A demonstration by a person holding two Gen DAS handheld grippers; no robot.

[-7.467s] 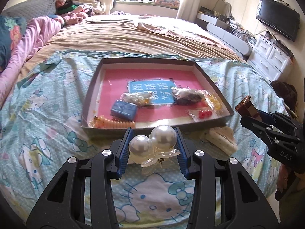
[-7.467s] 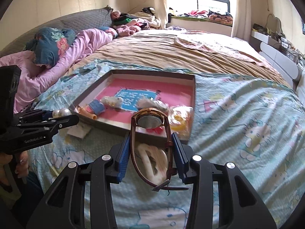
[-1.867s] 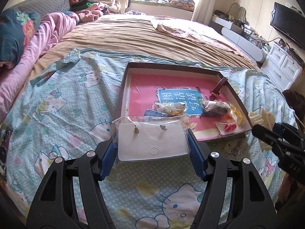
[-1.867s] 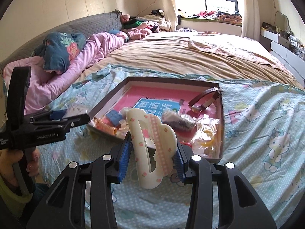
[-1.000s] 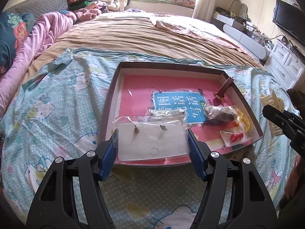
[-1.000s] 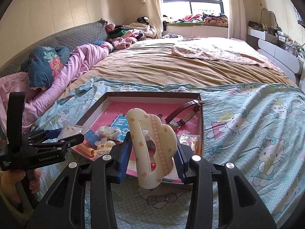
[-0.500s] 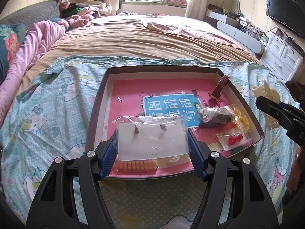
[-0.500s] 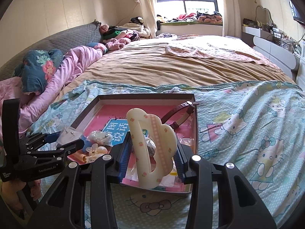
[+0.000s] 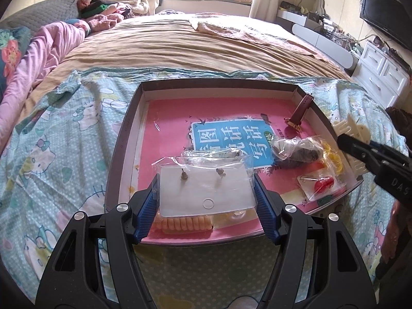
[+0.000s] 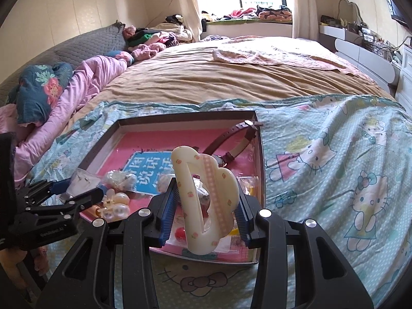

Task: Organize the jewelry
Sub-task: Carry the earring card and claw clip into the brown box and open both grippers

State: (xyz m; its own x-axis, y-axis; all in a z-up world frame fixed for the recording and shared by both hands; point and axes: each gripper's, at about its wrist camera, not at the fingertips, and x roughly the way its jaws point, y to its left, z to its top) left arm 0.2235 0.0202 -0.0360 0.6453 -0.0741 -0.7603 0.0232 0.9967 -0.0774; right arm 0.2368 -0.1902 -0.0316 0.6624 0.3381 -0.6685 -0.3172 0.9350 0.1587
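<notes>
A shallow brown tray (image 9: 121, 139) with a pink floor lies on the bed; it also shows in the right wrist view (image 10: 260, 154). My left gripper (image 9: 206, 193) is shut on a clear bag holding an earring card (image 9: 206, 190), over the tray's near left part. My right gripper (image 10: 206, 200) is shut on a cream hair claw clip (image 10: 206, 195), over the tray's near right corner. In the tray lie a brown-strap watch (image 9: 300, 113), a pearl clip (image 10: 118, 206), an orange comb clip (image 9: 182, 225), a red bead bag (image 9: 322, 184) and other small bags.
The tray sits on a Hello Kitty quilt (image 9: 64, 141) at the foot of a wide bed. Pink bedding (image 10: 85, 87) is piled at the left. White drawers (image 9: 381, 69) and a TV (image 9: 383, 15) stand at the right. The right gripper shows in the left view (image 9: 360, 144).
Both grippers have moved forward over the tray with their items still held. The left one now hangs over the tray's near left, the right one over its near right corner.
</notes>
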